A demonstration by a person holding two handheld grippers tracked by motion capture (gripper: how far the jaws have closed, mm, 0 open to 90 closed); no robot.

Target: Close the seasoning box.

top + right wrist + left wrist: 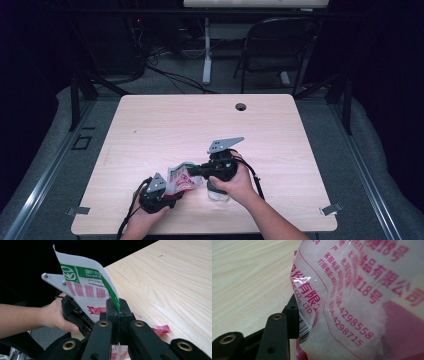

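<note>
The wooden table [165, 125] was bare apart from the work near its front edge, where a printed plastic bag of white granules [179, 179] was held up between both grippers, still sealed as far as could be judged. The right gripper [195, 170] pinched its top edge with jaws fully closed, while the left gripper [172, 196] had its jaws around the lower body, whether pressing I could not tell. A small clear container [218, 194] stood just below the right hand, nothing blocking it.

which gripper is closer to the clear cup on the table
Right. The right gripper sits just above and left of the clear cup, clamped on the bag; the left gripper is farther left, across the bag.
</note>
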